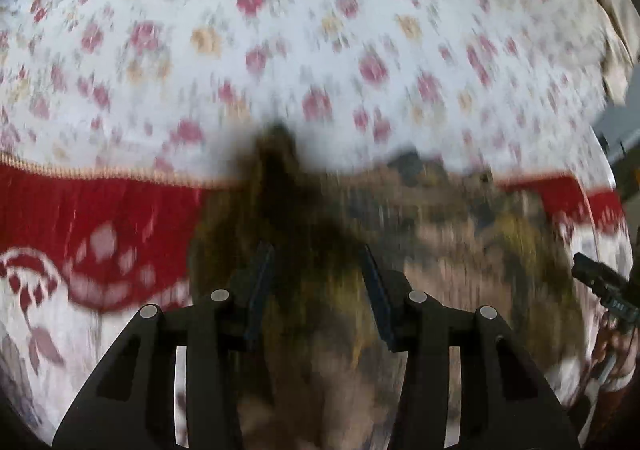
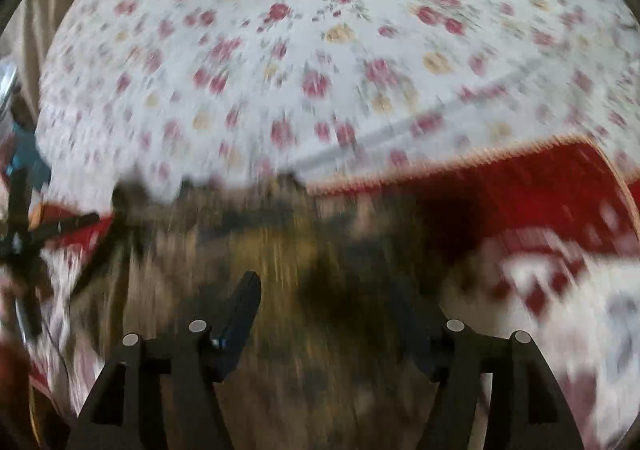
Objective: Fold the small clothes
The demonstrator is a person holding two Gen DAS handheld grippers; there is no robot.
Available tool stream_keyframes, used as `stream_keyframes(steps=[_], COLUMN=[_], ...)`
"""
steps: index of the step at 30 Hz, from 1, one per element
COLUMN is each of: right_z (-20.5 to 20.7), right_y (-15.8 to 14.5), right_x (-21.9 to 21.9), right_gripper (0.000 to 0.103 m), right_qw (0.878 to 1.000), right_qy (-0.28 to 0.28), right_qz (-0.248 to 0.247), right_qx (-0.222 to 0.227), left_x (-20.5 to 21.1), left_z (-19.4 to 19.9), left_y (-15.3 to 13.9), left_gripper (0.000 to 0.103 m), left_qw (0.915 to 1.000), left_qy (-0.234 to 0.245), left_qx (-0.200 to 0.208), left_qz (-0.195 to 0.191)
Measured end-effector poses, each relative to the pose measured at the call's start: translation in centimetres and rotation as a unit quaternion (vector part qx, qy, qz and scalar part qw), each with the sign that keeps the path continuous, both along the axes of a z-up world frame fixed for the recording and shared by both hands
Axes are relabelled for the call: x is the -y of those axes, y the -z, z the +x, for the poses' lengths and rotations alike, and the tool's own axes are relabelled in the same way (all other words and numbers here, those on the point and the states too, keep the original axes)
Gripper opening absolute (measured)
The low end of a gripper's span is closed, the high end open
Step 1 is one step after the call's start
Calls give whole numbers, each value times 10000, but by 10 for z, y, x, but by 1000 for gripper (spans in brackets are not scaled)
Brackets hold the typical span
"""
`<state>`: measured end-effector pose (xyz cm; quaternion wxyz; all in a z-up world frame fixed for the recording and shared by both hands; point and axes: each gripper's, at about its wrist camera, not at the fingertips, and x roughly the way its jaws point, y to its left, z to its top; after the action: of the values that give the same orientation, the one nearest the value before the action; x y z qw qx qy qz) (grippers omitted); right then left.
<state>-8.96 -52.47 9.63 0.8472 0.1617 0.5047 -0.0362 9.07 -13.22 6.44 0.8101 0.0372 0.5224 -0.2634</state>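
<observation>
Both views are blurred by motion. A small olive-brown patterned garment (image 1: 440,234) lies on a red and white blanket (image 1: 100,210); it also shows in the right wrist view (image 2: 248,250). My left gripper (image 1: 316,262) hovers over the garment's left part with its two fingers apart and nothing between them. My right gripper (image 2: 332,290) hovers over the garment's right part, fingers wide apart and empty. The right gripper's tip shows at the right edge of the left wrist view (image 1: 600,282).
A white bedsheet with red and yellow roses (image 1: 320,30) covers the bed beyond the blanket (image 2: 520,202). A beige curtain (image 2: 36,42) hangs past the bed's far edge. The left gripper's dark arm (image 2: 48,230) shows at the left.
</observation>
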Motion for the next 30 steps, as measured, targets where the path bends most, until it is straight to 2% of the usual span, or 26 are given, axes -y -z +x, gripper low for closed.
stream_keyframes(steps=[2, 4, 5, 6, 7, 9, 10, 11, 12, 15, 17, 18, 19, 21, 22, 23, 24, 25, 26, 27, 28, 30], right_z=[-30, -48, -52, -56, -61, -77, -83, -87, -88, -87, -92, -95, -96, -96, -92, -87, -81, -75, -73, -72, -72, -77], right_y=[8, 24, 33, 36, 32, 12, 7, 6, 10, 20, 15, 13, 11, 12, 14, 20, 27, 30, 31, 29, 24, 5], right_x=[-6, -14, -21, -23, -21, -8, -4, -1, 0, -2, 0, 1, 0, -8, -13, -22, -30, -36, -36, -34, -30, -20], right_gripper=[65, 62, 52, 23, 15, 13, 12, 11, 4, 5, 7, 15, 40, 73, 72, 68, 42, 20, 12, 8, 6, 5], right_qw=[9999, 9988, 9977, 9986, 9991, 9988, 9988, 9990, 9995, 9987, 9966, 9955, 9950, 9946, 9950, 9959, 9965, 9981, 9989, 9988, 9986, 9987], right_qy=[96, -49, -192, -169, -138, 23, 100, 151, 144, 211, 422, 466, 465, 387, 317, 104, -66, -111, -76, -82, -50, 93], right_qz=[72, 447, 577, 400, 348, 463, 409, 327, 270, 468, 687, 783, 829, 859, 848, 845, 801, 590, 435, 449, 477, 162], right_qx=[-80, -211, -308, -315, -192, 166, 266, 253, 107, 12, 182, 264, 305, 433, 429, 315, 221, 150, 148, 178, 234, 470], left_x=[-6, -13, -18, -26, -33, -52, -57, -60, -61, -64, -66, -65, -62, -58, -54, -48, -45, -40, -38, -36, -38, -46], left_z=[-22, -39, -46, -51, -57, -69, -74, -77, -81, -81, -78, -77, -75, -72, -69, -68, -67, -68, -68, -69, -69, -72], left_y=[3, 6, 5, 5, 4, 5, 8, 13, 17, 27, 27, 26, 25, 25, 27, 32, 34, 37, 36, 34, 29, 12], left_gripper=[45, 45, 45, 45, 45, 46, 50, 52, 52, 52, 52, 52, 52, 52, 52, 52, 52, 44, 32, 15, 15, 15], left_qw=[9999, 9999, 9999, 9997, 9995, 9987, 9983, 9982, 9984, 9971, 9953, 9946, 9938, 9925, 9923, 9926, 9928, 9933, 9936, 9935, 9926, 9902], left_qy=[149, 134, 111, 72, 29, -2, -4, -6, -2, -38, -76, -58, -12, 33, 36, 62, 92, 169, 257, 378, 444, 567], left_qx=[11, -45, -75, -112, -156, -283, -319, -330, -328, -457, -510, -501, -467, -454, -483, -524, -535, -526, -511, -531, -526, -410], left_qz=[80, -19, -103, -185, -259, -433, -495, -501, -459, -601, -816, -902, -1006, -1130, -1138, -1090, -1064, -1017, -973, -938, -1000, -1208])
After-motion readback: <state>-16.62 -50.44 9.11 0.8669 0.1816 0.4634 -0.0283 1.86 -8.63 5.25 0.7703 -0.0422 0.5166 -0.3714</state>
